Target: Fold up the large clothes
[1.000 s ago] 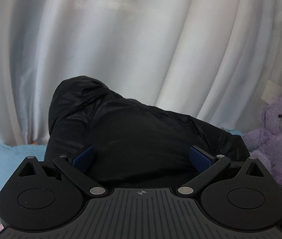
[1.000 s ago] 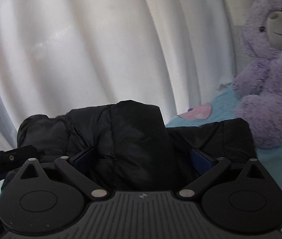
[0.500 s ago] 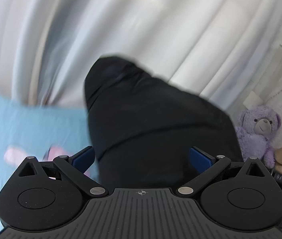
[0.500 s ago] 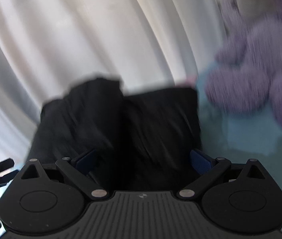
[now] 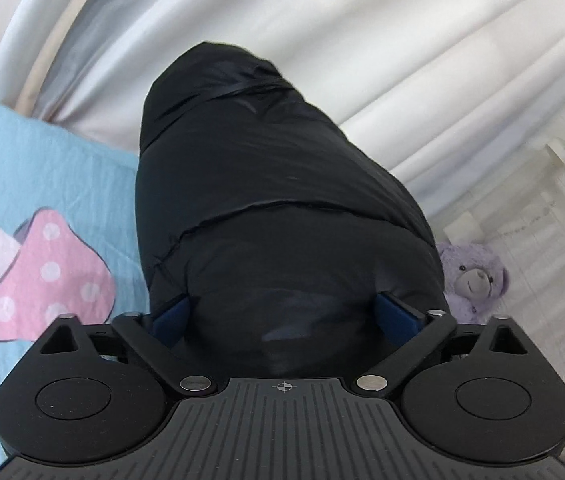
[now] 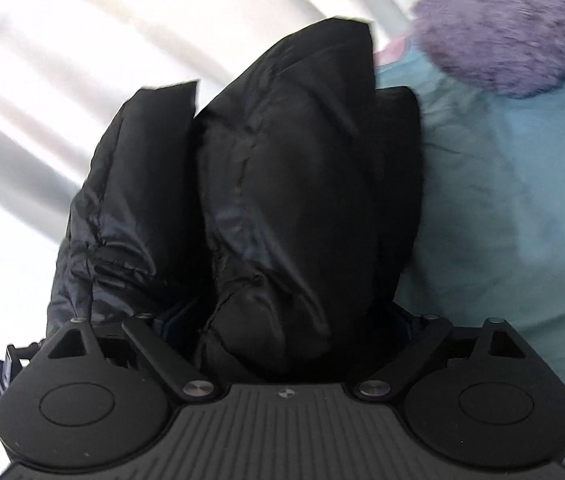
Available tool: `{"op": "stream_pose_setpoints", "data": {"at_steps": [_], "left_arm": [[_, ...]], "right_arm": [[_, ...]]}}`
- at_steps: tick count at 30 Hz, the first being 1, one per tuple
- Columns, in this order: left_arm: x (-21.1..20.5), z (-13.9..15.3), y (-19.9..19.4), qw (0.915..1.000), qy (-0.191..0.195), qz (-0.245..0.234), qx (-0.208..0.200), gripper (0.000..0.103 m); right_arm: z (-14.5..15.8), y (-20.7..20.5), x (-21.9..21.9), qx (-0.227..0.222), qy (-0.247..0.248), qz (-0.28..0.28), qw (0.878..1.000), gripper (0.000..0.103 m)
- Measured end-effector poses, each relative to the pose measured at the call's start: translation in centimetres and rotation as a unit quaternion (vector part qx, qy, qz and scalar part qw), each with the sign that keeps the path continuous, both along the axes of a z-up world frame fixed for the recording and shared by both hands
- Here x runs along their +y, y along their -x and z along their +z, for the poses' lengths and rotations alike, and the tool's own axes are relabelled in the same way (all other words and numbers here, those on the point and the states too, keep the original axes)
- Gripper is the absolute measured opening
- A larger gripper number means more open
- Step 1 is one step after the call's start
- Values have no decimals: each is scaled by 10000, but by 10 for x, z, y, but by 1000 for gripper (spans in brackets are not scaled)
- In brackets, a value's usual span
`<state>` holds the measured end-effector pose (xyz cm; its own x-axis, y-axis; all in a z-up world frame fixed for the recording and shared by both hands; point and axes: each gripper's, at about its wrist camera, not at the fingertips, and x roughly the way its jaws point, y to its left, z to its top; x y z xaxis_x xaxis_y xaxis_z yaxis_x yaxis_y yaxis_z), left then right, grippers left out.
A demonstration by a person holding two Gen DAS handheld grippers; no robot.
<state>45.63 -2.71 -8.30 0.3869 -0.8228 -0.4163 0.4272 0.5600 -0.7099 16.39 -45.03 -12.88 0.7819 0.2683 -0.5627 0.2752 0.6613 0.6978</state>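
Note:
A black puffy jacket (image 5: 266,184) lies bundled on the light blue bed sheet (image 5: 42,168) against the white curtain. My left gripper (image 5: 282,314) has pushed up to one end of it. Its jaws stand wide and are closing, and the padded fabric fills the gap between the blue pads (image 5: 396,314). In the right wrist view the jacket (image 6: 282,184) shows end-on as stacked folded layers. My right gripper (image 6: 286,320) straddles the middle layer. Its jaws are wide and closing too, with its pads nearly buried in fabric.
A white curtain (image 5: 362,40) hangs right behind the jacket. A purple teddy bear (image 5: 474,276) sits on the bed beyond the jacket, close at the upper right in the right wrist view (image 6: 514,32). A pink mushroom print (image 5: 46,276) marks the sheet on the left.
Both grippers have come down and forward onto the jacket and rolled, so it now looks larger and nearer. The pads have drawn slightly inward around the fabric.

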Motion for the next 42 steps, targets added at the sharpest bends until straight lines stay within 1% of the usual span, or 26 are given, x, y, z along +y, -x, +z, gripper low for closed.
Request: {"op": "stream_pose_setpoints", "data": {"at_steps": [4,7,10,11,12,13,14,16,18,20,22,23,24,25,26,27,28,30,32,34,36,37,39,40,41,42], "left_arm": [[12,9,2,9999,-66,86,-64,93],[31,22,10,9990,-179,345,-228,93],[58,41,20,9947,-551,727,-469,93],[67,44,23,9926,-680,888,-477,93],[76,45,25,9905,-782,1051,-420,93],[82,45,26,9885,-873,1190,-330,93],[87,46,27,9871,-926,1277,-275,92],[92,50,32,9849,-994,1350,-425,92],[91,61,41,9819,-976,1406,-808,92],[82,73,47,9760,-953,1545,-1204,93],[65,80,50,9717,-893,1574,-1516,96],[55,82,49,9725,-879,1520,-1529,96],[43,82,47,9749,-857,1441,-1464,96],[32,80,46,9776,-807,1380,-1369,96],[22,77,47,9771,-776,1422,-1377,98],[9,73,51,9729,-832,1523,-1530,99],[1,69,54,9689,-916,1557,-1692,100],[-11,56,60,9630,-899,1614,-1960,102],[-18,46,63,9568,-989,1686,-2153,102],[-25,43,61,9556,-1051,1689,-2174,102],[-35,43,58,9556,-1129,1574,-2219,102],[-41,43,57,9542,-1230,1531,-2258,102],[-51,42,57,9499,-1399,1488,-2364,102],[-56,40,56,9509,-1359,1441,-2377,103],[-60,38,55,9513,-1318,1398,-2412,103],[-65,36,55,9497,-1350,1366,-2475,103]], "right_arm": [[-2,-13,14,-66,-120,165,9998,90],[-5,-29,36,-143,-312,414,9986,90],[-12,-47,66,-184,-550,755,9955,91],[-14,-52,75,-192,-582,819,9948,92],[-14,-56,84,-169,-546,816,9950,95],[-12,-58,89,-114,-465,757,9960,95],[-7,-59,91,-65,-358,719,9968,95],[9,-53,85,-47,-108,627,9980,95],[32,-38,70,-105,257,280,9992,95],[68,-22,66,-409,761,-144,9962,95],[106,-23,79,-925,1213,-235,9880,86],[123,-31,91,-1130,1421,-112,9833,83],[138,-42,108,-1319,1664,53,9772,78],[146,-53,125,-1460,1899,247,9706,72],[153,-73,144,-1548,2159,497,9628,67],[155,-92,157,-1544,2303,634,9587,56],[153,-114,167,-1445,2389,731,9575,50],[136,-155,177,-1144,2624,730,9554,50],[112,-179,183,-1036,3118,673,9421,50],[96,-187,185,-1090,3348,598,9340,54],[82,-183,179,-1131,3691,410,9216,58],[73,-182,174,-1154,3778,319,9181,60],[60,-177,155,-1229,3597,152,9248,65],[55,-175,152,-1237,3594,64,9249,68],[49,-170,150,-1278,3590,-24,9246,69],[42,-165,146,-1298,3500,-100,9277,70]]}}
